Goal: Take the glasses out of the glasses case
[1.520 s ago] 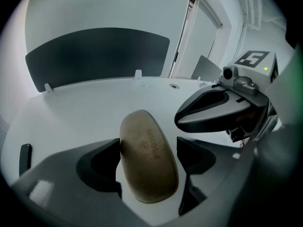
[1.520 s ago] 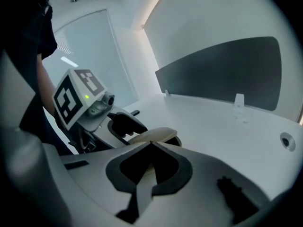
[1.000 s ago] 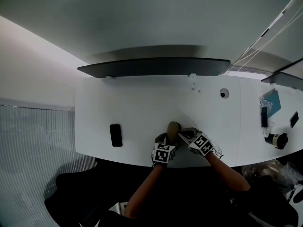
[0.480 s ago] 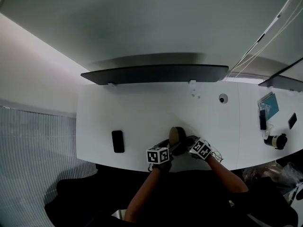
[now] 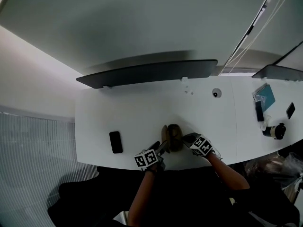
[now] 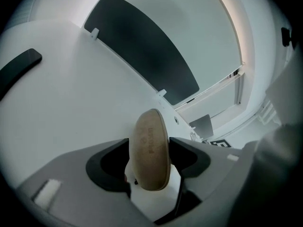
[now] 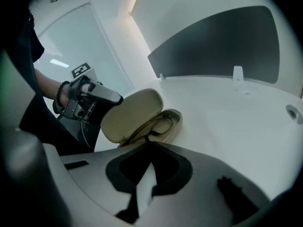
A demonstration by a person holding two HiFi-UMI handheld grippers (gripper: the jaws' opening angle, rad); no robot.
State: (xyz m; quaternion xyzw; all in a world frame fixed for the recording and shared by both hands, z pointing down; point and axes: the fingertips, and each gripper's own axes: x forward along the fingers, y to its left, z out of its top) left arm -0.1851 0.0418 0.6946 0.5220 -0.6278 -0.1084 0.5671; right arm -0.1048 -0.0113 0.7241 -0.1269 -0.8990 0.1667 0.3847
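Worktop (image 5: pixel 142 112) white, dark grey partition panel (image 5: pixel 147 72) along far edge, pale wall behind | tan oval hard glasses case (image 5: pixel 173 137) open at near edge, dark-framed glasses (image 7: pixel 156 124) inside | left gripper (image 5: pixel 162 147) jaws, just closing, clamp raised lid (image 6: pixel 150 150) | right gripper (image 5: pixel 188 138) jaws fully together, empty, just beside case | black phone (image 5: pixel 115 142) well left
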